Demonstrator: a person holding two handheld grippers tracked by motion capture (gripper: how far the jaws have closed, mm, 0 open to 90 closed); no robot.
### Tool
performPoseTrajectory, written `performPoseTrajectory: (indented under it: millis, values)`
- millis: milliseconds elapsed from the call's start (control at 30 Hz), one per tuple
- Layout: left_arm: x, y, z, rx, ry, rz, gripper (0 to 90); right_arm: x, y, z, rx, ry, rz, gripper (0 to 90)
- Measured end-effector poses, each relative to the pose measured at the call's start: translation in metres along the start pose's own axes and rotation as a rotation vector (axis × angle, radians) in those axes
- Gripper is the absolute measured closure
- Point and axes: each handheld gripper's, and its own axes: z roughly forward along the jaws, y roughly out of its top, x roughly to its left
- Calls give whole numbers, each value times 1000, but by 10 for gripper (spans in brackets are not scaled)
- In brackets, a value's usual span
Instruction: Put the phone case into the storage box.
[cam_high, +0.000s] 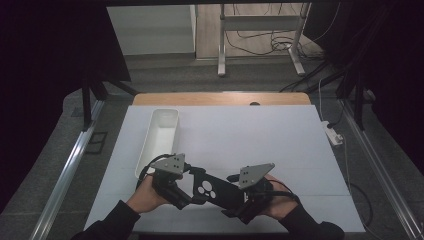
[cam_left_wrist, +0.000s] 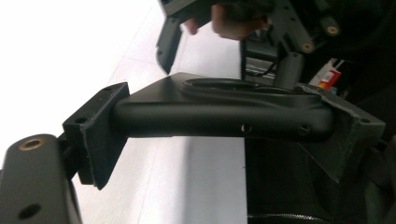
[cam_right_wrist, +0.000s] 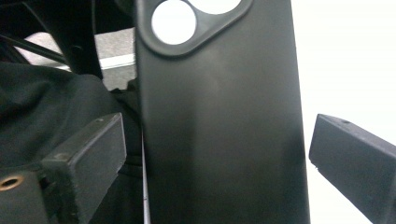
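High view: phone case (cam_high: 215, 191) between grippers (black).

Long white tray (cam_high: 159, 137) on the white table cover (cam_high: 260, 145), left of centre, running from near to far. Strip of bare wooden table edge (cam_high: 220, 98) along the far side. White power strip (cam_high: 334, 134) on the floor at right. Beyond, grey metal stand legs (cam_high: 221, 50) among loose black cables (cam_high: 260, 42).
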Motion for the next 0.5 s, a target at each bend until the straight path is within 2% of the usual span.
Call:
performPoseTrajectory:
  millis: [133,400,500]
  values:
    - [1,2,-4,-8,20,-11,153,1,0,-2,21,-63,10,6]
    - [7,5,-8,12,88,-77,151,0,-5,-8,30,-213,44,0]
    - [9,6,-8,29,117,-98,150,-1,-5,-9,40,-233,61,0]
